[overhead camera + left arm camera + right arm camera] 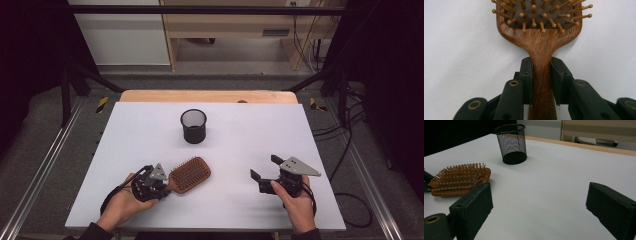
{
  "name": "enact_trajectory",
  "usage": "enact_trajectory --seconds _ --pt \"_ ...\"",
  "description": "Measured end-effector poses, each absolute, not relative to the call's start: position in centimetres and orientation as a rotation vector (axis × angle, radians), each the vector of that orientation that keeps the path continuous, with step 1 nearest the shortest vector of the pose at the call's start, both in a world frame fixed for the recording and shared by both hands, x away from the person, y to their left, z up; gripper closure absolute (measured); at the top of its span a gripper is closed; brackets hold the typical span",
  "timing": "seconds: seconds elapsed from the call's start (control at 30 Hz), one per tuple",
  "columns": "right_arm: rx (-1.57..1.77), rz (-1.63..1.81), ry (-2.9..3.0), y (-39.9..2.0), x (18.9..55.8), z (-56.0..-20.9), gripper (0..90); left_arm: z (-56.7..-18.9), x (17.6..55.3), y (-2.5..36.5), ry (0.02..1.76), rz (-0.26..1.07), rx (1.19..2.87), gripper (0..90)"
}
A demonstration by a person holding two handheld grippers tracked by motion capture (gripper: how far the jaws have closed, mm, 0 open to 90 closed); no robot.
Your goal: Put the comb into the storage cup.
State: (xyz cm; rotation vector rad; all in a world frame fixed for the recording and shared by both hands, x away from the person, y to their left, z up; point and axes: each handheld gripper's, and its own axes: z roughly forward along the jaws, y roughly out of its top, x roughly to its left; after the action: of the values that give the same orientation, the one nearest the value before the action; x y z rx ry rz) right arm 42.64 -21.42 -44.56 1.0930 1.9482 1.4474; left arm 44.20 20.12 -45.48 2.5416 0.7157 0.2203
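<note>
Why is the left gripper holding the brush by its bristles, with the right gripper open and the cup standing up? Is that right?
Not quite. The left gripper holds the brush by its handle, not its bristles; the left gripper view shows the jaws clamped on the wooden handle. The right gripper is open, and the cup stands upright.

Lab recording bay: white table (150, 130) ringed by black frame rails (200, 9), dark curtains, loose cables (345, 150) at right.
</note>
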Motion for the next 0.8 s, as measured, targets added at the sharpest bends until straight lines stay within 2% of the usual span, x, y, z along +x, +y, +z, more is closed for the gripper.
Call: enact_trajectory --seconds 0.53,0.8 --pt "1.089 1.460 1.969 -20.7 42.7 -44.7 6.7 -44.2 45.4 19.7 0.730 0.265 2.304 72.4" --pt "1.096 1.518 2.022 -18.3 42.8 -45.1 6.0 -43.9 46.2 19.2 0.722 0.286 2.197 72.4"
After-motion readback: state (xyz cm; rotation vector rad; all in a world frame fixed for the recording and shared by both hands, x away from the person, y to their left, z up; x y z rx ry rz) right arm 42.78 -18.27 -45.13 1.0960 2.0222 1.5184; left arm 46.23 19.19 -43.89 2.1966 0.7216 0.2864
